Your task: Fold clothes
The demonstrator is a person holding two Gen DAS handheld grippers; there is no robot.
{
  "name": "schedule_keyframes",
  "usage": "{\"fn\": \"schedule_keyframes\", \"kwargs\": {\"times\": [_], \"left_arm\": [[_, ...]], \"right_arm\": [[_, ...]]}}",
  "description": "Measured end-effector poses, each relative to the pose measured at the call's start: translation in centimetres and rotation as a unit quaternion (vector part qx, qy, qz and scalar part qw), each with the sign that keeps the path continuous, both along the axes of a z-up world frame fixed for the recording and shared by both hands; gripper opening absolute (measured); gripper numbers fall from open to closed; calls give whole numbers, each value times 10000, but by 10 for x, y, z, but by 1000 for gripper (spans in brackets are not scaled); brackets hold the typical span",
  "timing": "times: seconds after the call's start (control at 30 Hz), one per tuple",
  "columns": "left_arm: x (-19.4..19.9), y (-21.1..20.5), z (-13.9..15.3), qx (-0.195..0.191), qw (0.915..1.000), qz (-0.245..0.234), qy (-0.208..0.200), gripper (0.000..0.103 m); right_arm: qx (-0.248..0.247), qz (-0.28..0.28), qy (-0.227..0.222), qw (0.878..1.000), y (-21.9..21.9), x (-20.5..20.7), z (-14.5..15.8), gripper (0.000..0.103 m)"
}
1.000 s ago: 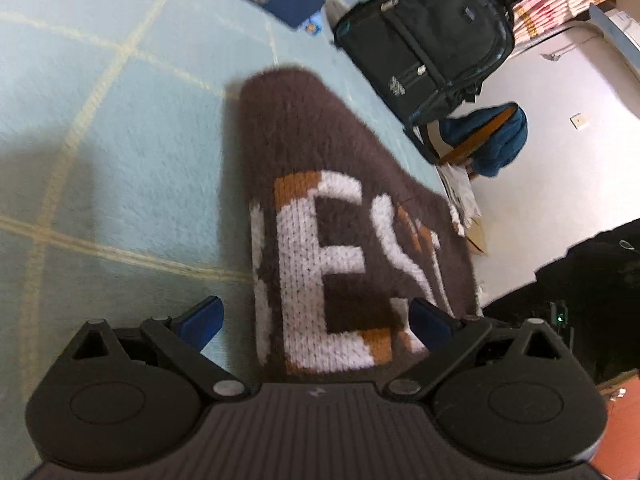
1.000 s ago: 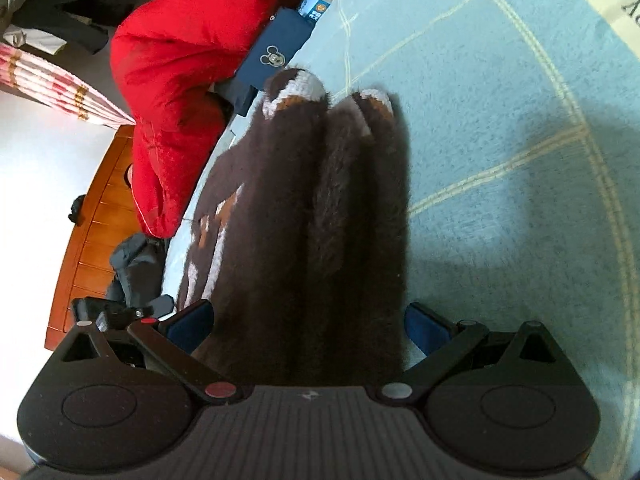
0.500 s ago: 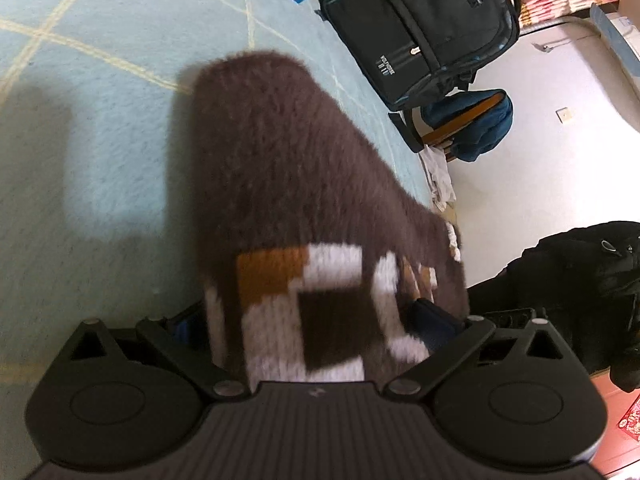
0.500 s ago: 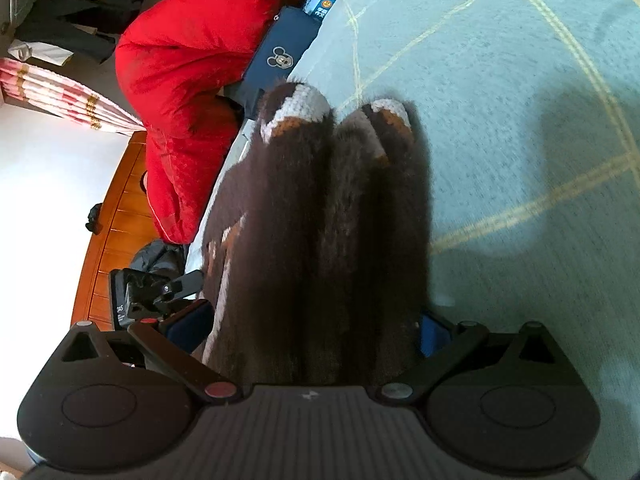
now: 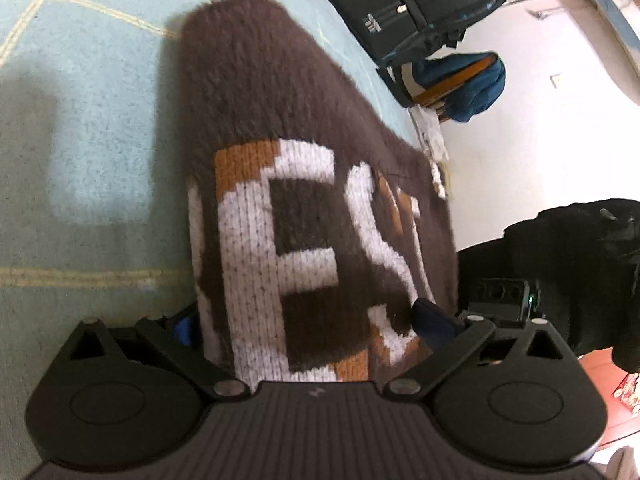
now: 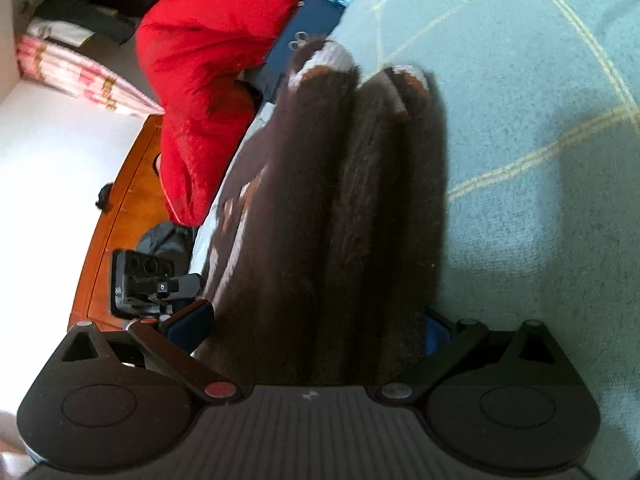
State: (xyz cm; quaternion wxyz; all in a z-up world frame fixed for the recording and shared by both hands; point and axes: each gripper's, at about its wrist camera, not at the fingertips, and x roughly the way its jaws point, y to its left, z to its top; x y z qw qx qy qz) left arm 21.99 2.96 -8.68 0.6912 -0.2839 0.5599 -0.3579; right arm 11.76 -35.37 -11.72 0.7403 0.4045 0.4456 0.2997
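On the pale blue bed (image 5: 80,128) lies one brown sweater (image 5: 280,152), already gathered into long lengthwise folds, so the fold looks about half done; a final crosswise fold and smoothing seem left. Two grippers work it. The left gripper (image 5: 316,322) has its jaws clamped on the lettered end, while the right gripper (image 6: 316,320) grips the bunched plain end. One red jacket (image 6: 212,72) and one black backpack (image 5: 408,4) sit at the far edge.

Bright daylight, hard shadows — soft blur, edges bent by fisheye.
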Motion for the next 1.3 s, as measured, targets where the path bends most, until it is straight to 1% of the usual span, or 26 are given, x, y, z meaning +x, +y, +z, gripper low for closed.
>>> {"fn": "schedule_keyframes", "kwargs": {"times": [0.13, 0.23, 0.33, 0.43, 0.5, 0.63, 0.8, 0.9, 1.03, 1.17, 1.3], "left_arm": [[14, -5, -4, 2, 9999, 25, 120, 101], [14, -4, -5, -49, 10000, 25, 75, 101], [7, 3, -5, -129, 9999, 17, -25, 100], [4, 9, -8, -224, 9997, 52, -49, 99], [7, 9, -10, -259, 9996, 109, 23, 99], [10, 4, -7, -158, 9997, 211, 15, 99], [5, 0, 1, -20, 9997, 229, -108, 99], [8, 5, -2, -115, 9994, 317, 56, 99], [6, 6, 1, -117, 9994, 333, 42, 98], [7, 7, 6, -155, 9991, 390, 74, 97], [7, 5, 15, -125, 9993, 359, -69, 96]], "right_arm": [[238, -50, 23, 9997, -3, 13, -5, 103], [348, -77, -4, 9994, -4, 17, -7, 103], [392, -127, -132, 9991, -5, 11, -8, 103], [370, -177, -269, 9988, -4, 7, -8, 103], [358, -241, -217, 9988, -4, 10, -8, 103], [326, -384, -73, 9987, -4, 15, -8, 103], [121, -346, -132, 9992, 2, 11, -5, 103], [119, -376, -21, 9992, 3, 14, -4, 103], [-19, -317, -28, 9995, 9, 16, 6, 103], [43, -290, -117, 9995, 9, 15, 16, 103], [-113, -190, -273, 9994, 14, 17, 31, 103]]}}
